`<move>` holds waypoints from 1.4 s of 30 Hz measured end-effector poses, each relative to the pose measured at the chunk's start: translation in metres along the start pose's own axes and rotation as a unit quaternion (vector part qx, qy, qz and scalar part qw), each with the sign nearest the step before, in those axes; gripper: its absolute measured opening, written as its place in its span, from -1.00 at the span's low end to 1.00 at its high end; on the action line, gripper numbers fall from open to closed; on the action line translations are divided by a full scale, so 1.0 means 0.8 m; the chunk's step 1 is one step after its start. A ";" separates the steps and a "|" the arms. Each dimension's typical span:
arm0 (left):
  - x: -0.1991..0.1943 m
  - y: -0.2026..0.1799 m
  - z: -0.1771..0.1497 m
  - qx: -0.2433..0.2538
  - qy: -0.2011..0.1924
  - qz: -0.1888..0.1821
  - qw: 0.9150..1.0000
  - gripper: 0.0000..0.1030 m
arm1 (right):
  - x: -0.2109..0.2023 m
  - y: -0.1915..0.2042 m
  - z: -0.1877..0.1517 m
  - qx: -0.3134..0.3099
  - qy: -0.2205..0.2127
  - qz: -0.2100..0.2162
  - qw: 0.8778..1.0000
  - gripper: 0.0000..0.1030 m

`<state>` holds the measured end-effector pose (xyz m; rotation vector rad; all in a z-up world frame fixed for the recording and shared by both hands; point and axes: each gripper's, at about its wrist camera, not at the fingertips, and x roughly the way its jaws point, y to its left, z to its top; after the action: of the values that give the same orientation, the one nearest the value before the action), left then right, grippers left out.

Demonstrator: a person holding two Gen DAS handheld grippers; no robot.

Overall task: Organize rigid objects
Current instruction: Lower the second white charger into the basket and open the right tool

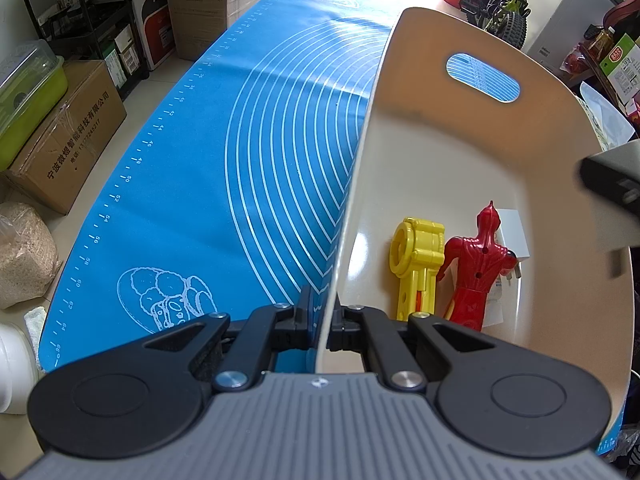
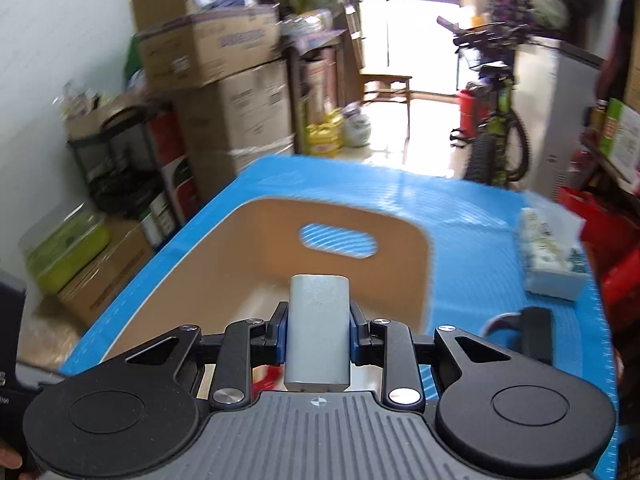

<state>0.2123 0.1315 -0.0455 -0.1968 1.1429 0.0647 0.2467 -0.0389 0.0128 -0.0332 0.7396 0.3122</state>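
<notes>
A cream bin [image 1: 472, 152] with an oval handle slot stands on the blue mat [image 1: 240, 152]. My left gripper [image 1: 324, 320] is shut on the bin's near left wall. Inside the bin lie a yellow toy [image 1: 418, 260], a red figure [image 1: 478, 264] and a white block [image 1: 514, 232]. In the right wrist view my right gripper [image 2: 318, 330] is shut on a grey rectangular block [image 2: 318, 328], held above the bin's near edge [image 2: 256, 264]. Part of the other gripper [image 1: 612, 188] shows dark and blurred at the right edge of the left wrist view.
A tissue pack [image 2: 554, 256] and a dark object [image 2: 534, 332] lie on the mat right of the bin. Cardboard boxes [image 2: 224, 80], a shelf [image 1: 80, 20] and a green lidded box [image 1: 28, 96] stand left of the table. A bicycle [image 2: 496, 128] stands at the back.
</notes>
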 end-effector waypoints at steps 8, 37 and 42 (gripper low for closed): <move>0.000 0.000 0.000 0.000 0.000 0.000 1.000 -0.87 | 0.041 0.044 -0.024 -0.053 0.060 -0.004 0.997 -0.30; 0.000 -0.004 0.000 0.001 0.000 0.003 1.000 -0.86 | -0.019 -0.048 0.008 0.027 0.007 -0.024 0.999 0.59; 0.000 -0.004 0.000 0.001 0.000 0.003 1.000 -0.86 | -0.035 -0.099 0.003 0.042 -0.009 -0.069 0.997 0.77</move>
<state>0.2126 0.1284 -0.0449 -0.1908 1.1445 0.0687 0.2522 -0.1218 0.0270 -0.0014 0.7286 0.1488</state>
